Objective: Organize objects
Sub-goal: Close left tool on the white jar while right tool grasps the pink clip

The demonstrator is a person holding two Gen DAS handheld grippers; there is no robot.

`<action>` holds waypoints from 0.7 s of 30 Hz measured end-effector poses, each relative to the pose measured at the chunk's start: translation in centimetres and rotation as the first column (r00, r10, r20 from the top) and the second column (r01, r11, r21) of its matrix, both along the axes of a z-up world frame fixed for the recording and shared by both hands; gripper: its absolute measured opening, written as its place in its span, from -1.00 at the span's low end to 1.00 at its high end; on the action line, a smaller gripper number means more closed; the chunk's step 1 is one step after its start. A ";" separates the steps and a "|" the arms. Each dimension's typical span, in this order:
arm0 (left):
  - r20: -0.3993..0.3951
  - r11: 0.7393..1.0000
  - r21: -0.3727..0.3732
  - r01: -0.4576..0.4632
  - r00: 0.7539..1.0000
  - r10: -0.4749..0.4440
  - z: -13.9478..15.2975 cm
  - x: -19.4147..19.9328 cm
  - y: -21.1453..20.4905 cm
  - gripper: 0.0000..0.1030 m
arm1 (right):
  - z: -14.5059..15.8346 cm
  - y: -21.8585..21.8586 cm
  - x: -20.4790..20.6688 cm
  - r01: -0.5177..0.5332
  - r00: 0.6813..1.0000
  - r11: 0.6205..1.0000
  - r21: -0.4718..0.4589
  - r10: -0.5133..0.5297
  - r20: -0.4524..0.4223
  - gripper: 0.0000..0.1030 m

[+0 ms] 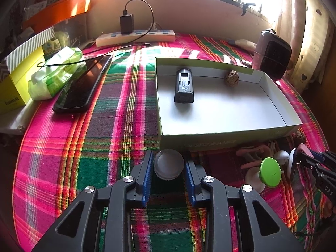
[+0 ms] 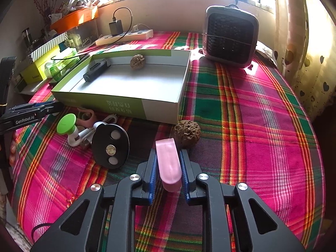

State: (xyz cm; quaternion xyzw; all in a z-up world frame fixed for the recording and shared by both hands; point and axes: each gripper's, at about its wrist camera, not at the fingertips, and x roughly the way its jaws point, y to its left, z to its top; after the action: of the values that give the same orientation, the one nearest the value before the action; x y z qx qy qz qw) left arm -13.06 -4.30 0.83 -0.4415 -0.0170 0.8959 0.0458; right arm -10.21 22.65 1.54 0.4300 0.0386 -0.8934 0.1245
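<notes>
My left gripper [image 1: 168, 157] is low over the plaid cloth, shut on a white round cap [image 1: 168, 166] just in front of the open cardboard box [image 1: 231, 135]. Inside the box lie a black device [image 1: 184, 86] and a walnut [image 1: 231, 78]. In the right wrist view my right gripper [image 2: 168, 153] is shut on a pink oblong piece [image 2: 169, 163]. A second walnut [image 2: 187, 133] sits just beyond it, and a black oval disc [image 2: 111, 146] lies to its left. A green-topped white piece [image 2: 66, 124] and pink and white bits lie by the box front.
A small fan [image 2: 230, 35] stands at the back right. At the far edge a power strip [image 1: 135, 35] holds a charger. A phone [image 1: 83, 86], a tissue pack [image 1: 56, 73] and a yellow box [image 1: 14, 92] lie left of the box.
</notes>
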 end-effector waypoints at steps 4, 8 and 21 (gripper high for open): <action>0.000 1.000 0.004 -0.002 1.000 0.002 0.0 0.0 -0.1 -0.50 | 0.0 0.0 0.0 0.000 1.000 1.000 -0.001 0.000 0.000 -0.63; 0.000 1.000 0.002 -0.002 1.000 0.002 0.0 0.0 0.0 -0.50 | 0.0 0.0 0.0 -0.001 1.000 1.000 -0.001 0.001 0.000 -0.63; 0.009 1.000 0.012 -0.003 1.000 0.003 0.0 0.4 0.1 -0.51 | 0.3 -0.3 0.3 -0.005 1.000 1.000 -0.021 0.005 -0.004 -0.63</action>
State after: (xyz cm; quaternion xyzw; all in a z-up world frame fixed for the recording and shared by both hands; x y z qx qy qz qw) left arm -12.68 -4.22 0.82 -0.4451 -0.0233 0.8939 0.0471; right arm -9.94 22.34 1.81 0.4269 0.0306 -0.8942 0.1311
